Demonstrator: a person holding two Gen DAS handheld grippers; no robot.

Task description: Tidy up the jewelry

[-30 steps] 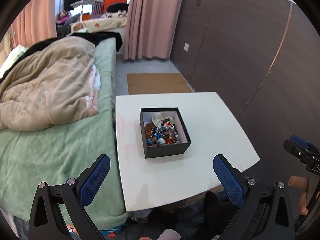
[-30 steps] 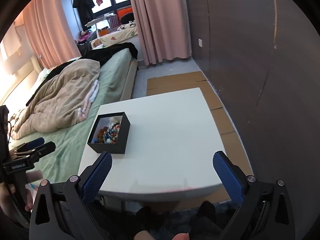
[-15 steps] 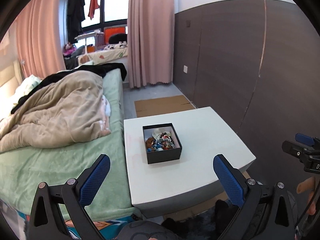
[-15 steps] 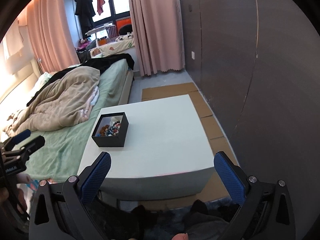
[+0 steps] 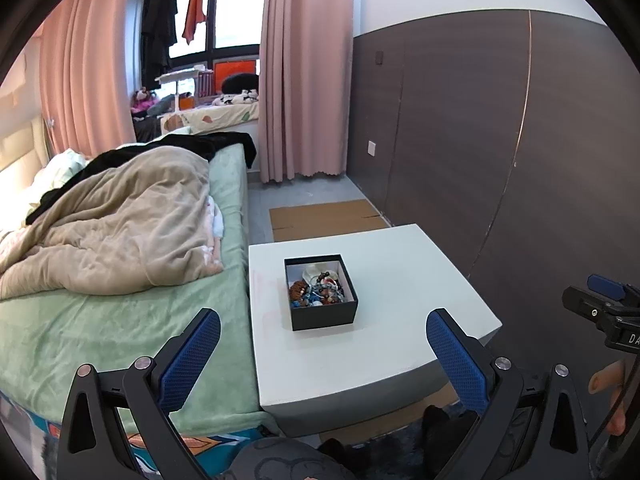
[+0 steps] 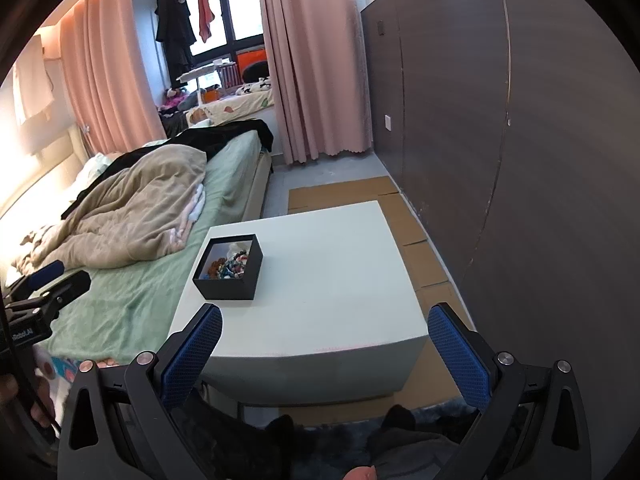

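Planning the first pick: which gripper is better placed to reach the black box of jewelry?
Probably left: the black square jewelry box sits centred ahead of the open left gripper, but left of the open right gripper.

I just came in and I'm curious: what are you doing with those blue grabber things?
A person holds a left gripper and a right gripper, both with jaws wide open and holding nothing. They hang short of the white table. On it sits a black box heaped with tangled jewelry, untouched.
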